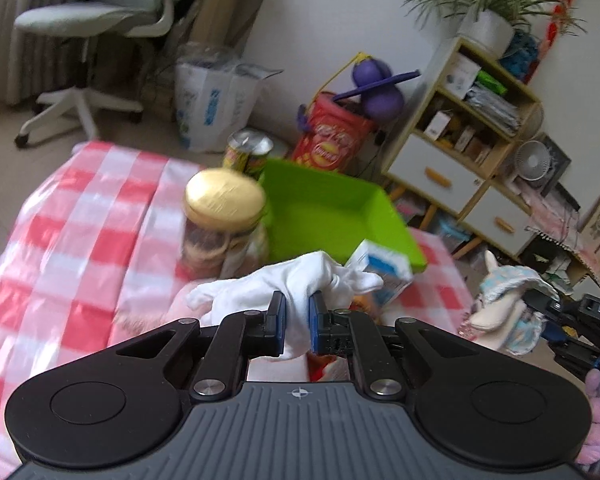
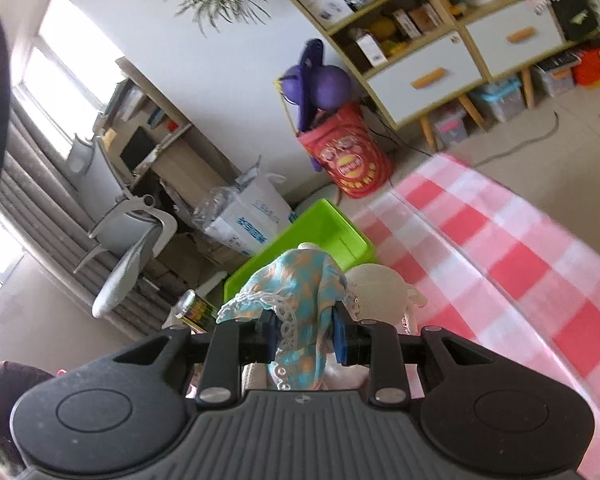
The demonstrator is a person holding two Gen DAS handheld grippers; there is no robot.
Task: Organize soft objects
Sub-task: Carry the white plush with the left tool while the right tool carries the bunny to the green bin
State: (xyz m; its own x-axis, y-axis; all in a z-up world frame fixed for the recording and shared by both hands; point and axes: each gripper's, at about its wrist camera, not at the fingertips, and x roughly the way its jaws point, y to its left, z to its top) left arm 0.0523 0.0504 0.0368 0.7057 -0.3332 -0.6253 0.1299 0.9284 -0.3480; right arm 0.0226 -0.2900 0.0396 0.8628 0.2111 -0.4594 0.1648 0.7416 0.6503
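We hold one soft thing in each pair of tongs. The left tongs [image 1: 297, 322] are closed narrow on a white cloth glove [image 1: 296, 280], which hangs limp between the blue pads [image 1: 281, 320] above the surface with the red and white checked cloth [image 1: 80, 220]. The right tongs [image 2: 306, 334] are pinched on the turquoise dress [image 2: 296, 292] of a cream knitted doll [image 2: 374, 288], so the doll hangs by its clothing, not by its body.

We judge that both things are light and fully soft. They will not break, but they fold and sag, and thin fabric can slip out of smooth pads. For the glove, a hold on a thick bunch near the palm seems safer than on a finger. For the doll, the lace edge may stretch; the body or the neck would be a firmer place.

The green plastic bin [image 1: 380, 208] stands at about 12 o'clock from the left tongs, just behind a jar with a gold lid [image 1: 224, 196] and a paper packet [image 1: 384, 268]. Its inside looks empty.
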